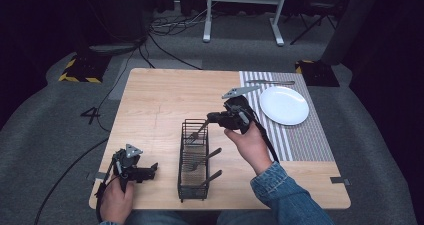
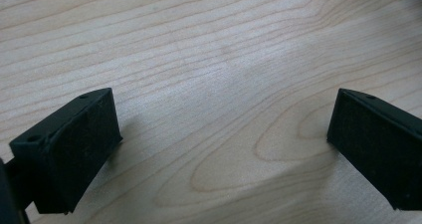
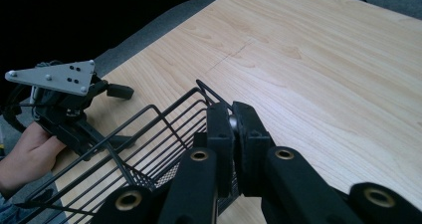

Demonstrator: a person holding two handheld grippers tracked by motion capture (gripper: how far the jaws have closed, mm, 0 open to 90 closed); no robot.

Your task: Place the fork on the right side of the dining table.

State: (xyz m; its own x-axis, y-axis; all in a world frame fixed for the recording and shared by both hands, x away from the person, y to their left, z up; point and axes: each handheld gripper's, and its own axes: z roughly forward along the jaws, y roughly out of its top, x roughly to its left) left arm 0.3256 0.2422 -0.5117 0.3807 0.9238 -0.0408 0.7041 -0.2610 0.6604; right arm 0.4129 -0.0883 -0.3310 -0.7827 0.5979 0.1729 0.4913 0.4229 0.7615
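The right gripper (image 1: pixel 214 118) hangs over the far end of the black wire rack (image 1: pixel 194 160), its jaws pressed together on the handle of a utensil (image 1: pixel 200 130) whose head dips into the rack; in the right gripper view a sliver of metal (image 3: pixel 232 121) shows between the pads. Two more utensils (image 1: pixel 212 154) lie in the rack with handles sticking out to the right.

The step looks like drawing this piece out, probably toward the plate (image 1: pixel 283 105) on the striped mat (image 1: pixel 305 135). A straight upward lift should keep the head from snagging the wires.

The left gripper (image 1: pixel 148 171) rests near the table's (image 1: pixel 160 100) front-left corner, jaws spread wide and empty. It could steady the rack.
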